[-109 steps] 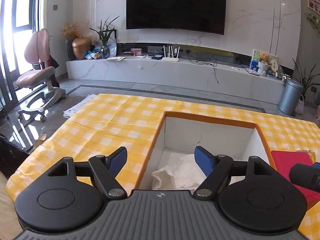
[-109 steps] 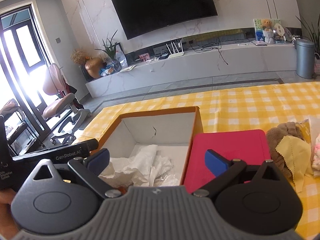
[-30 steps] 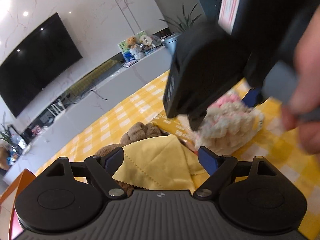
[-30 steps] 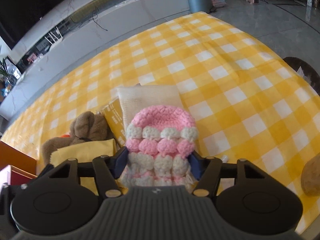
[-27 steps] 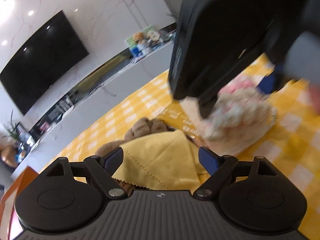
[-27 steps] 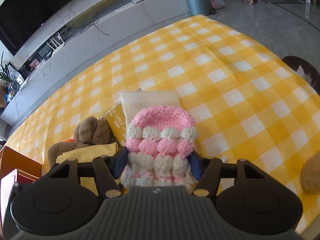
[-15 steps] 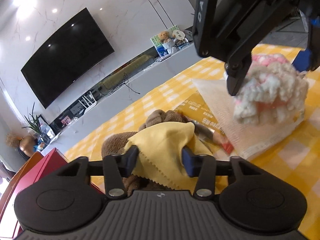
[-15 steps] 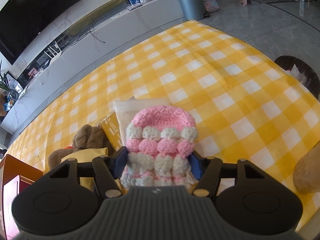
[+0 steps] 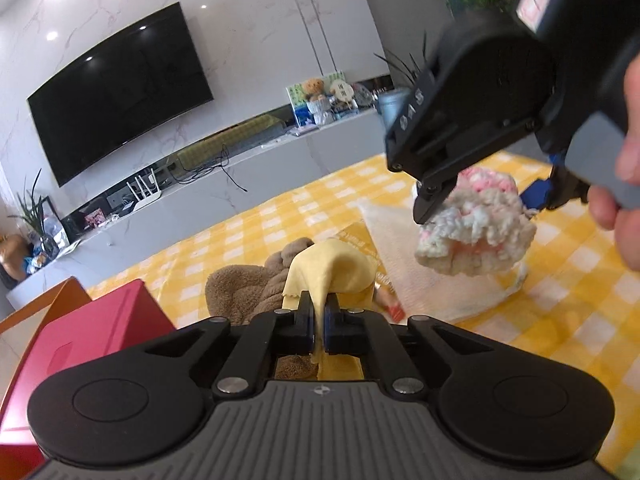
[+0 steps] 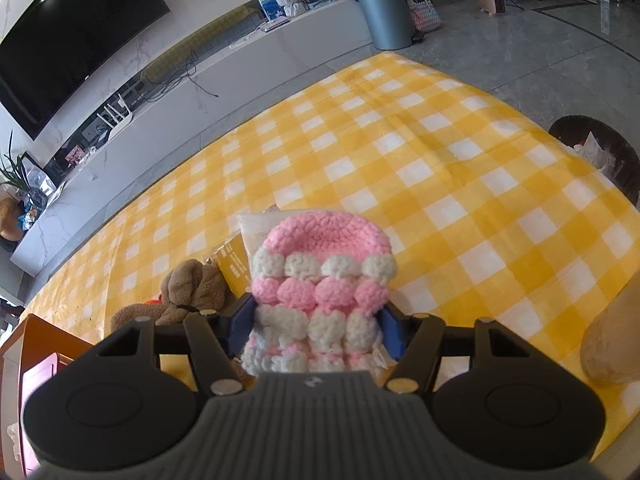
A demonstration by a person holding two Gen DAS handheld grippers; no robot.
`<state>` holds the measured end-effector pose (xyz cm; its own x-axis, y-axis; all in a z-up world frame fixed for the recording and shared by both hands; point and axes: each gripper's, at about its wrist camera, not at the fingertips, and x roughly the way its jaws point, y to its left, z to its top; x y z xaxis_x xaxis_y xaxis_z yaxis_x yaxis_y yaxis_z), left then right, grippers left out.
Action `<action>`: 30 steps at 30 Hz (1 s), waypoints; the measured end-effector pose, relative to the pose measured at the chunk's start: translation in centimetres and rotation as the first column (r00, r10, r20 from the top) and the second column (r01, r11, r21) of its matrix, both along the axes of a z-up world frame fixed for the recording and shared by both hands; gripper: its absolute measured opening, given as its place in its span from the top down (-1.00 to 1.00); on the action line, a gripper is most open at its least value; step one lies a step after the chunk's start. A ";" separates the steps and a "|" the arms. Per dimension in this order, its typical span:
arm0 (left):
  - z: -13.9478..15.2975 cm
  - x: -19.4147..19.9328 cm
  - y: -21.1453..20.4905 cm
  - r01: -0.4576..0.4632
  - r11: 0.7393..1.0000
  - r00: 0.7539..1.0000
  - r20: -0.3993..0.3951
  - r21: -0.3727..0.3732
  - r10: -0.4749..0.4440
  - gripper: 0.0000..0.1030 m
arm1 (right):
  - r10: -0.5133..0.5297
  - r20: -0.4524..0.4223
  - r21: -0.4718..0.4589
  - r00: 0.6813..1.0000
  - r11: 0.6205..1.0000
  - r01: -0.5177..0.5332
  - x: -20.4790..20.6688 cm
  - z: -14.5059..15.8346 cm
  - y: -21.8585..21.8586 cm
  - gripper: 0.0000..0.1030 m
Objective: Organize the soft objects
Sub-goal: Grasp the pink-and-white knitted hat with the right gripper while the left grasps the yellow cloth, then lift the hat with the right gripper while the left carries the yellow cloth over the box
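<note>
- The left gripper [image 9: 318, 322] is pressed together on a fold of the yellow cloth [image 9: 332, 266]. The cloth runs up and away from the pads and drapes over the brown plush toy [image 9: 244, 288], just past the tips.
- The right gripper [image 10: 316, 332] pinches the pink and white knit piece [image 10: 320, 280] from both sides. Its pads stay partly spread because the knit piece is thick. The knit piece sticks out far past the tips, with its long side pointing away from the gripper.
- In the left view the knit piece [image 9: 476, 232] hangs off the table, above the white pad [image 9: 404, 248] on the right.
- The key thing for the next move, I think, is where the box is. The red lid [image 9: 88, 344] and the orange box edge [image 9: 44, 304] lie on the near left. Both held things are on the right of them.
- So both hands likely need to go left. The left gripper is nearer to the box, so the cloth has the shorter trip.
- The cloth hangs loose over the toy. It may drag the toy a bit when it lifts.
- The yellow checked table [image 10: 460, 184] stretches far and to the right, with a yellow packet [image 10: 234, 260] under the pad.
</note>
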<state>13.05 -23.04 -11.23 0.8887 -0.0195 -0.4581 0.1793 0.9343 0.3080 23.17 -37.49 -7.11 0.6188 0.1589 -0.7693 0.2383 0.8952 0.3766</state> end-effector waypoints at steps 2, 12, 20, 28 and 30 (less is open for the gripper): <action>0.7 -0.5 -0.1 0.003 1.000 1.000 0.008 -0.009 -0.003 0.91 | -0.008 0.014 0.012 1.000 1.000 0.008 -0.5 0.4 -0.4 -0.22; 4.8 -2.0 0.5 0.034 0.999 0.996 0.082 -0.011 -0.033 0.91 | 0.009 0.127 0.004 0.992 1.000 -0.009 -3.1 3.9 -0.1 -0.22; 9.0 -2.8 2.8 0.016 0.999 0.995 0.098 -0.030 -0.013 0.91 | 0.075 0.259 -0.019 0.963 0.997 -0.072 -5.1 8.0 2.2 -0.21; 12.7 -5.1 7.1 -0.040 0.999 0.984 0.176 -0.005 0.040 0.91 | 0.141 0.408 -0.115 0.902 0.988 -0.103 -8.7 13.2 6.9 -0.21; 13.3 -5.4 8.6 -0.069 0.998 0.979 0.193 0.002 0.068 0.91 | 0.143 0.467 -0.157 0.873 0.985 -0.078 -9.9 14.7 8.6 -0.21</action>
<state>7.66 -14.48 2.11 0.9593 0.0475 -0.2783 0.0517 0.9395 0.3385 13.31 -28.94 7.63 0.8984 0.1678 -0.4059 -0.0430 0.9533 0.2989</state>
